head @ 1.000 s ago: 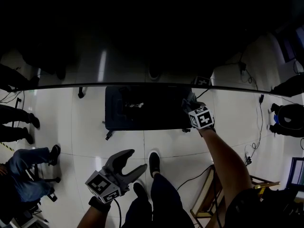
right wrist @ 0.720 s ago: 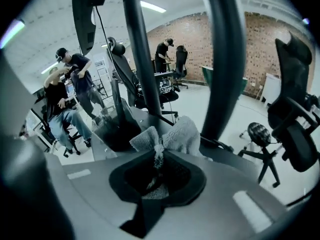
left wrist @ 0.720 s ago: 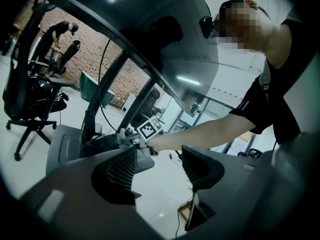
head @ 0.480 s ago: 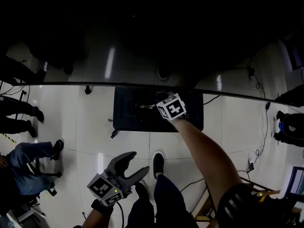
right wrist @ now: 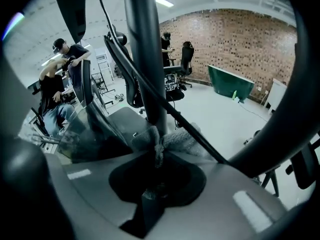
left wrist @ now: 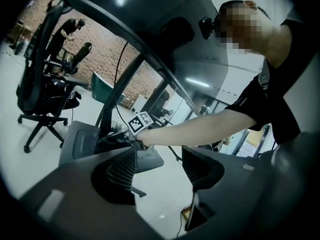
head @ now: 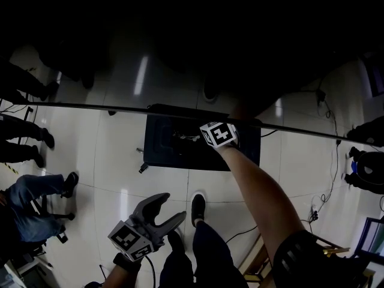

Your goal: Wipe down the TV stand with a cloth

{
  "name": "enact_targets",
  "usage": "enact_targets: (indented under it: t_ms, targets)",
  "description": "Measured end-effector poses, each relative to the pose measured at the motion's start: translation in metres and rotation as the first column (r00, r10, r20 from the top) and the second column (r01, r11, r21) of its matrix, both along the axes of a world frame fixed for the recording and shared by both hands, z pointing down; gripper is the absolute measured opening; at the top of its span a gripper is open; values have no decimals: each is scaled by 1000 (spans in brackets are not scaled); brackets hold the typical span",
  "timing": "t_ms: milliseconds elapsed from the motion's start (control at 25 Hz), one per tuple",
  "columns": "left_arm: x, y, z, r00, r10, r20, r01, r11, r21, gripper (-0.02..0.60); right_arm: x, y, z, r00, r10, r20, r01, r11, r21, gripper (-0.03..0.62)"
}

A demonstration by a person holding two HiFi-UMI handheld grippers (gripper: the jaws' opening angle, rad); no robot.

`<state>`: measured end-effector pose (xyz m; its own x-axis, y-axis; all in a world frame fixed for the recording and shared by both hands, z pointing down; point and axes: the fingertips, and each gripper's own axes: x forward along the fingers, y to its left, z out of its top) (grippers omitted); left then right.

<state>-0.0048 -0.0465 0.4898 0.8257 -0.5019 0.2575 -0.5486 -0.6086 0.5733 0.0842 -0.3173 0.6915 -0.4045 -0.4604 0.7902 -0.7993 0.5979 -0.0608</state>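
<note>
Clearly the cloth (right wrist: 182,141) is a soft and light thing: grey, with a nubby knitted surface, and bunched into folds where the right gripper (right wrist: 156,155) is closed on it. It will bend and drag rather than push stiffly, so I judge that a hold on a gathered middle fold, as it is taken now, serves better than a hold on one corner, which would let the rest trail. The cloth is low at the foot of the TV stand (head: 162,152), just beside the upright pole (right wrist: 145,59), which is round, smooth and dark, like painted metal. Whether it presses on the base plate (left wrist: 80,139) I cannot tell. That plate is flat, rectangular and dark with a slight shine, and it stands on a glossy pale floor (head: 114,161). The left gripper (head: 170,207) hangs well apart from the stand, its jaws spread with nothing between them.
</note>
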Motion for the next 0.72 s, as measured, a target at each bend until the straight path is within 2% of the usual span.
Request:
enact_targets:
  t_ms: [160,400,520,720]
  targets:
    - [11,-4,-4,1000,28,1,-28,1000,4,305,34,8,0,999,23,-23,-23,1000,1,38]
    - [30,-6,-12,996,84,-6,-84,996,30,307,118,19,-2,991,82,-102,-82,997,4,38]
    - [40,-5,-12,994,106,-10,-106,994,23,307,165,25,-3,979,156,-131,-158,987,-3,38]
    - [53,-6,-15,992,123,-14,-123,992,18,307,218,37,-4,954,284,-99,-287,958,-18,38]
